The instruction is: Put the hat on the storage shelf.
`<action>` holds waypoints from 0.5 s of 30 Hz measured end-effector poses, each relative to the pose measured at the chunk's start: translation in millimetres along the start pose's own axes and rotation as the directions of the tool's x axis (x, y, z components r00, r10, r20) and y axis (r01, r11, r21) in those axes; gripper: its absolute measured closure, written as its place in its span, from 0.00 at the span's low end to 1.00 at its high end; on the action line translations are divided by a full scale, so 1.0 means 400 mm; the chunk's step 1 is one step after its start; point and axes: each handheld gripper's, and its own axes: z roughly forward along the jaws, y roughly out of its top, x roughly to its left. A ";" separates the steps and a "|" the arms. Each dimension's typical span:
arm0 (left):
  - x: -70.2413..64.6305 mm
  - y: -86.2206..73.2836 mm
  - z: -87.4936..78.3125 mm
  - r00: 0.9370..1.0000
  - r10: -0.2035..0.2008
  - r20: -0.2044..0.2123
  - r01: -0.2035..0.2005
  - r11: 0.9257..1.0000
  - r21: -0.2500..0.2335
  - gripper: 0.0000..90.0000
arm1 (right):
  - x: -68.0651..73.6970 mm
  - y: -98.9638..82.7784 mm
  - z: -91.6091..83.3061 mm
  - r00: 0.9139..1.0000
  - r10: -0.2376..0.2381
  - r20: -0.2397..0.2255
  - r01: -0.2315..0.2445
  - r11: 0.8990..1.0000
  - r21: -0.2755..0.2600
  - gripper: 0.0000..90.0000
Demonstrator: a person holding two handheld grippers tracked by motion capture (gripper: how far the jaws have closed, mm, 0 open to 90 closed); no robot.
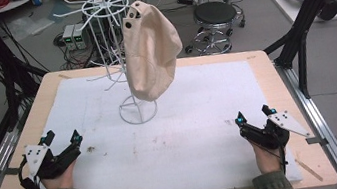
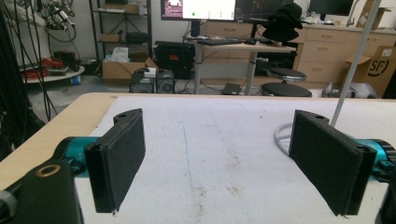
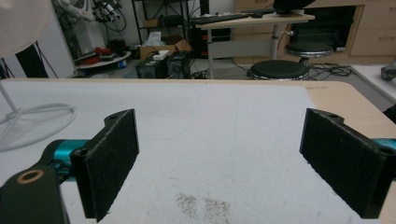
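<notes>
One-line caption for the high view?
Both open grippers, left and right, rest on the white mat before a hat hung on a rack.

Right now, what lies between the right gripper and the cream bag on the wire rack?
High view: nothing but bare, stained white mat between right gripper and cream bag.

The only legible writing is the black letters "SF" on a brown cardboard box (image 2: 377,69) at the far right edge of the left gripper view, while the lit monitor (image 2: 198,9) there is too small to read.
</notes>
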 end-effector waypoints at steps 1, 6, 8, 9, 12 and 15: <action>-0.002 -0.001 0.001 1.000 -0.001 0.001 0.001 1.000 -0.002 0.21 | 0.004 0.000 0.000 1.000 -0.008 0.000 0.008 1.000 -0.002 0.12; -0.003 -0.003 -0.001 1.000 0.005 0.005 -0.005 1.000 0.004 0.21 | 0.002 0.000 0.004 1.000 -0.016 0.006 0.016 1.000 -0.015 0.12; -0.003 -0.004 -0.002 1.000 0.003 0.004 -0.003 1.000 0.003 0.21 | -0.003 0.000 0.007 1.000 -0.001 0.011 0.001 1.000 -0.009 0.12; -0.002 -0.004 -0.003 1.000 0.003 0.002 -0.003 1.000 0.003 0.21 | -0.006 0.000 0.009 1.000 -0.004 0.013 0.004 1.000 -0.005 0.12; -0.002 -0.004 -0.004 1.000 0.003 0.003 -0.003 1.000 0.005 0.21 | -0.005 -0.001 0.010 1.000 -0.007 0.013 0.007 1.000 -0.004 0.12; -0.002 -0.004 -0.002 1.000 0.002 0.003 -0.002 1.000 0.004 0.21 | -0.005 -0.001 0.010 1.000 -0.016 0.010 0.016 1.000 -0.003 0.12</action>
